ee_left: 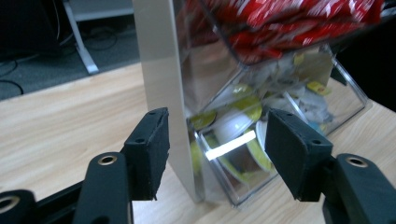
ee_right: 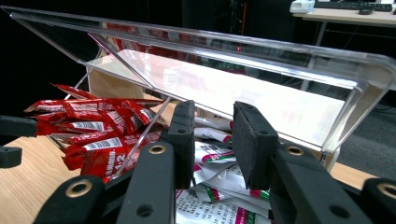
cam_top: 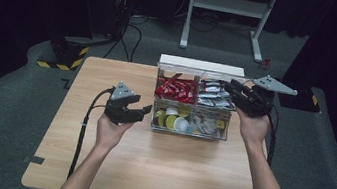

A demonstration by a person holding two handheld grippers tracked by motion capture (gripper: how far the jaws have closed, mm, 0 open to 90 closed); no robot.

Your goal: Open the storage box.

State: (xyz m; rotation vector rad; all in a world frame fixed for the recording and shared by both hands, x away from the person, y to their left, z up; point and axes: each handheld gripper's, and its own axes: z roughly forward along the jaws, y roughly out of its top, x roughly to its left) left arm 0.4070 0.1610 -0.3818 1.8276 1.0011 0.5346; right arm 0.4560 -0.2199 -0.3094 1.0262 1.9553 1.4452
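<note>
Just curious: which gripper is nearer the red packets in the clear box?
Left. The left gripper is beside the box's left end, below the red packets; the right gripper is over the white packets beside them.

Two black hand-held grippers, bare forearms

The left hand-held gripper [cam_top: 143, 109] and right hand-held gripper [cam_top: 233, 87] are black, each topped by a grey three-cornered plate and trailing a black cable. Their jaws carry flat dark foam pads [ee_left: 159, 142], with brass-ringed screw holes along the arms. No sleeves show.

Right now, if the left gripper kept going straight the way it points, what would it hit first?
Probably the clear plastic organiser box: the left gripper has that box's near corner and white side panel between its open jaws, though depth is unclear.
</note>
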